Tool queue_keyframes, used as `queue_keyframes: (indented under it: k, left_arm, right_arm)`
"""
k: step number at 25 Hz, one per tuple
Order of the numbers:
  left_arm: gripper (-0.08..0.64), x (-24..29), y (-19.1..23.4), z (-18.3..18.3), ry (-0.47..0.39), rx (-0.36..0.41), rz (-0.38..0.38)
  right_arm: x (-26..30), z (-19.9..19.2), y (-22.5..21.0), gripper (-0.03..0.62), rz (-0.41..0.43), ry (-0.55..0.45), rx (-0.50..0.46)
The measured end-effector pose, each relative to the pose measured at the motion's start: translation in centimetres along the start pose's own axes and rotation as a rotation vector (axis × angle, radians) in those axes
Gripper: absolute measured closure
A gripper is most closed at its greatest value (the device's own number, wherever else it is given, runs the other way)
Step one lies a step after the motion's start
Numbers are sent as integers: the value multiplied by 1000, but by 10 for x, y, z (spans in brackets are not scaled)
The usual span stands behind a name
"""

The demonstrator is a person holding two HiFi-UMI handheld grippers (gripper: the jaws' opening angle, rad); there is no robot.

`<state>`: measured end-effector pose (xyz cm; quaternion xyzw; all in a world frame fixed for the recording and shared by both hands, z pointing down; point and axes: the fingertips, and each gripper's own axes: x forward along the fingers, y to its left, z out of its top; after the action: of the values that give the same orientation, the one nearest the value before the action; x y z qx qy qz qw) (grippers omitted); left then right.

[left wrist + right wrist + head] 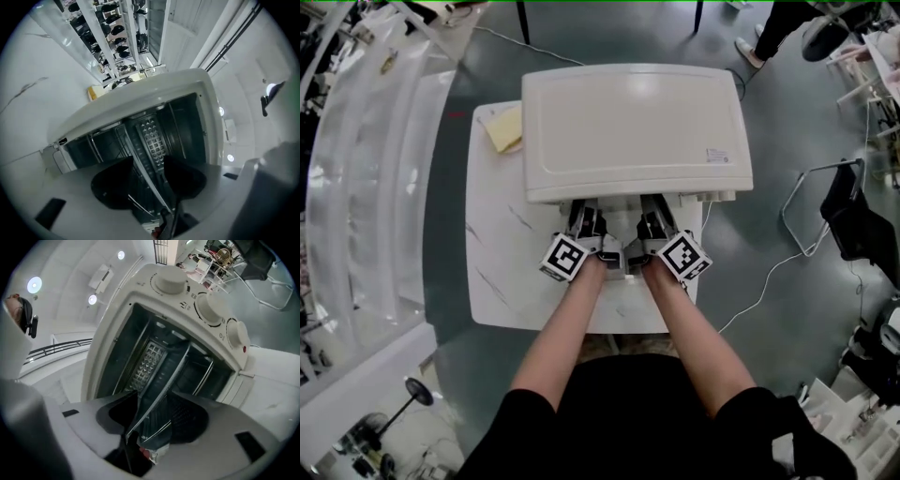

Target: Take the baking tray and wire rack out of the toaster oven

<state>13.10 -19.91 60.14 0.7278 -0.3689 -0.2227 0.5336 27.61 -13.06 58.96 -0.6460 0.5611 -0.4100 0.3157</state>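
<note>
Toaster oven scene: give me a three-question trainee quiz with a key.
1. True or false: the white toaster oven has its door shut.
2. How many round white knobs show on its panel in the right gripper view? A two, B three, C five.
3. Fill in: the jaws of the left tool and right tool stand ____, facing the oven's dark cavity.
Key: 1 false; 2 B; 3 apart.
</note>
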Motion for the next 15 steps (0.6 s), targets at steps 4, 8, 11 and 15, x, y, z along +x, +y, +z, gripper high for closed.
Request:
queue_keyframes:
  k: [4,8,11,15]
  left_arm:
    - [365,9,7,2,-4,-23,-1]
    - [365,15,10,3,-10,-36,-4]
    - [366,20,10,5,-27,-56,-1]
    - [365,31,6,2,-53,-188,-45]
  right_arm:
    - [11,4,-3,387,19,-7,16]
    - [20,11,-4,385,36,-23,35]
    - [25,15,-13,385,1,-35,67]
    - [34,22,-17,379,-13,-48,93]
